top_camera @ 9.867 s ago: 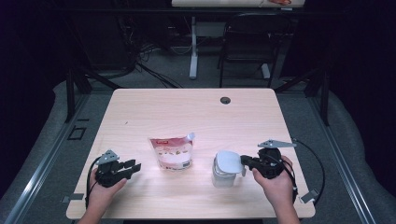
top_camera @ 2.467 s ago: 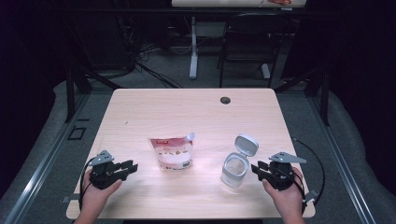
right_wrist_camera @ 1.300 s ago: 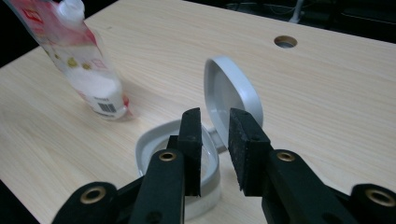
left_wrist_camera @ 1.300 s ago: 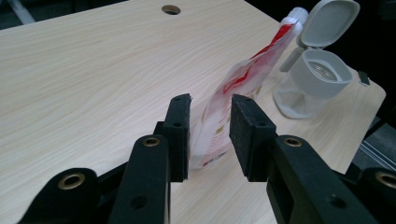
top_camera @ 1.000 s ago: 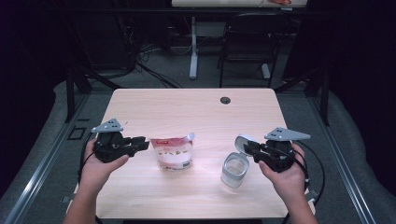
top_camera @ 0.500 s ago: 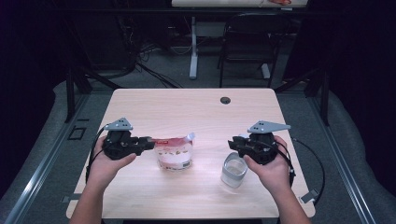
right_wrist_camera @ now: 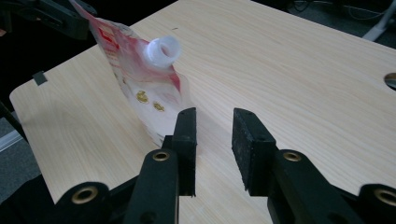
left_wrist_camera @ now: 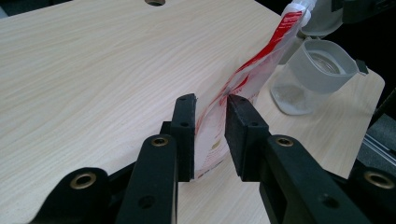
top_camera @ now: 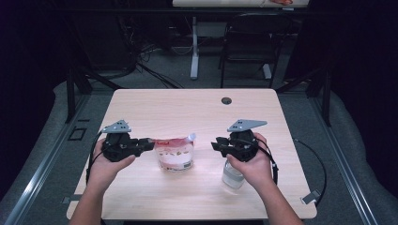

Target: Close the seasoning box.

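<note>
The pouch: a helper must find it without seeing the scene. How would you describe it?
On the light wooden table, look near the front edge, between the two hand-held grippers. The pouch stands there, red and white with a white spout, flat and soft, unlike the clear plastic jar to its right.

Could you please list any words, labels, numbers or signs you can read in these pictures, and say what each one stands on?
None can be read.
Pouch: a red band with white print and small gold round marks, all too blurred to read.
Clear container: no print visible.
Grippers and table: no lettering visible.

Red-white spout pouch (top_camera: 174,153), upright, mid-table
</note>
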